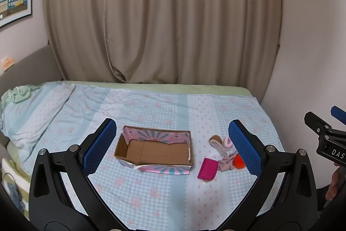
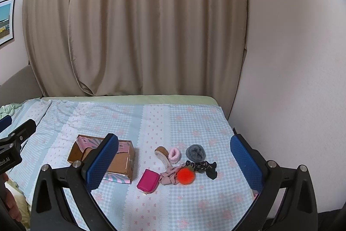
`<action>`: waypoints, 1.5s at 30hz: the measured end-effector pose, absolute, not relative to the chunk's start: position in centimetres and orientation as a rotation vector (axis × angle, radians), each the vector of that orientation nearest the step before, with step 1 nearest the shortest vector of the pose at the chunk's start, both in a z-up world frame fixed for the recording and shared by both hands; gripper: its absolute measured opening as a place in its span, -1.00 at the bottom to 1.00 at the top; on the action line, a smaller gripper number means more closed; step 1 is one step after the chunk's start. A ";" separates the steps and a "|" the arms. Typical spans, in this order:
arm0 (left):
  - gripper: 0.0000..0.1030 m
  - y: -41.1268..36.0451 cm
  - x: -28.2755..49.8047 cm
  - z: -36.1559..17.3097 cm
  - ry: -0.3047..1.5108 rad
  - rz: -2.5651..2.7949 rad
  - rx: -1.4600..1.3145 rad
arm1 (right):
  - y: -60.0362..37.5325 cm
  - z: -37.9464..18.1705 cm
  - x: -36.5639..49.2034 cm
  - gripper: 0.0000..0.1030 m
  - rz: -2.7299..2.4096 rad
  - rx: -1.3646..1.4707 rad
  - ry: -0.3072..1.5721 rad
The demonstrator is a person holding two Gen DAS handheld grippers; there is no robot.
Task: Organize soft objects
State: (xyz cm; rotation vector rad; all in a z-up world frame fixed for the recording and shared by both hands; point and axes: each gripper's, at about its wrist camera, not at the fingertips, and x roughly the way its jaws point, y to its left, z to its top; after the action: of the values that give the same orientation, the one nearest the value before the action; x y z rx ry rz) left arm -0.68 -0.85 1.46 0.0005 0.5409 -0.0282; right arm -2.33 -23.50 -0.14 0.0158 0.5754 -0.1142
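Grippers left point(image 1: 172, 147) and right point(image 2: 175, 162) gape wide: one box point(image 1: 154, 149), one pink pouch point(image 2: 148, 183).

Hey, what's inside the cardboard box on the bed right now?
From the left wrist view, the cardboard box shows only its bare brown floor. Its near wall hides a strip of floor, so something flat there can't be ruled out.

Bedsheet point(image 2: 190, 205): light-blue gingham with pink flowers. On it, cardboard box point(image 1: 154, 149): brown inside, pink-and-teal sunburst print outside. Right of the box: magenta zip pouch point(image 2: 148, 182), orange-red pompom point(image 2: 186, 176), pink fuzzy scrunchie point(image 2: 174, 155), grey scrunchie point(image 2: 196, 152).
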 end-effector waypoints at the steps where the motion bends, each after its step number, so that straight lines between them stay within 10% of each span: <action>1: 0.99 -0.8 -0.7 1.5 0.540 -0.028 0.001 | -23.4 -0.1 -2.4 0.99 -0.114 0.016 0.574; 45: 0.99 -0.5 -0.6 1.0 0.527 -0.054 -0.025 | -23.1 -0.9 -2.6 0.99 -0.115 0.026 0.557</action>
State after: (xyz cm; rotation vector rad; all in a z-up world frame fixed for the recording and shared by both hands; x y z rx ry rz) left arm -0.63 -0.52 0.97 -0.0251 0.5275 -0.0536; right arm -2.59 -23.14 -0.94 0.0260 0.5565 -0.1146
